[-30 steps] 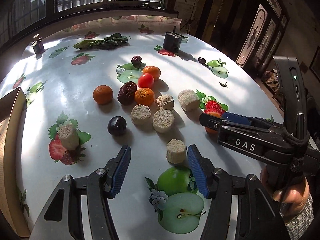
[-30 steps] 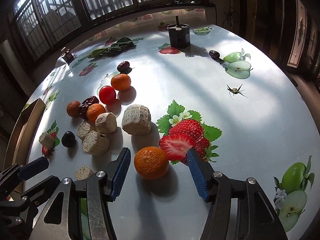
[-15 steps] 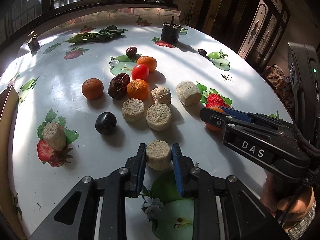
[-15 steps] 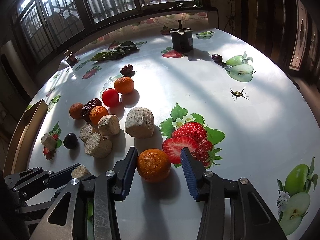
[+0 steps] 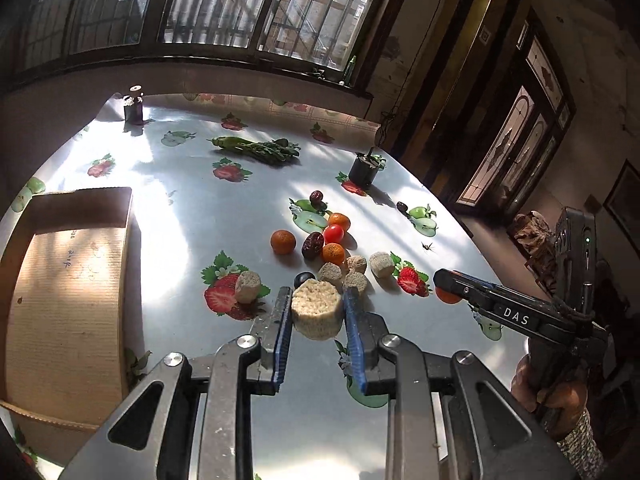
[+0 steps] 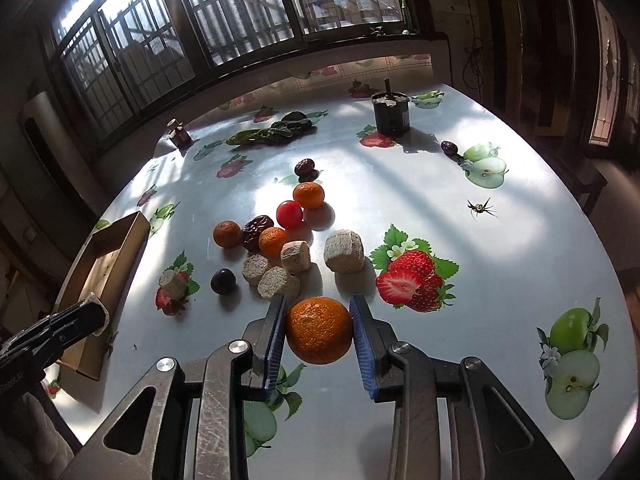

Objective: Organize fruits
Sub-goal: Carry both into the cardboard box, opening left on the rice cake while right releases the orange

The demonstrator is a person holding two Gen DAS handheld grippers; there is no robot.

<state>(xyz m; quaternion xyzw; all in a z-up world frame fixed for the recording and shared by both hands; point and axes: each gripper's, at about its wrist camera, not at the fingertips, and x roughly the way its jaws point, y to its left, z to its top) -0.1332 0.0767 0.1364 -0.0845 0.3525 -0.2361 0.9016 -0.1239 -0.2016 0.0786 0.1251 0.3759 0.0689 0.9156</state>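
A pale, rough cylindrical chunk (image 5: pixel 317 309) sits upright at lower centre of the left wrist view, pinched between the blue pads. In the right wrist view a dimpled orange mandarin (image 6: pixel 319 330) is gripped at lower centre, lifted off the surface as far as can be told. Above it, mid-frame, the loose pile lies: three smaller mandarins (image 6: pixel 308 195), a red cherry tomato (image 6: pixel 289 214), wrinkled dark dates (image 6: pixel 256 230), a dark plum (image 6: pixel 223 281) and several beige chunks (image 6: pixel 343 256). A cardboard box (image 5: pixel 66 300) lies open at left of the left wrist view.
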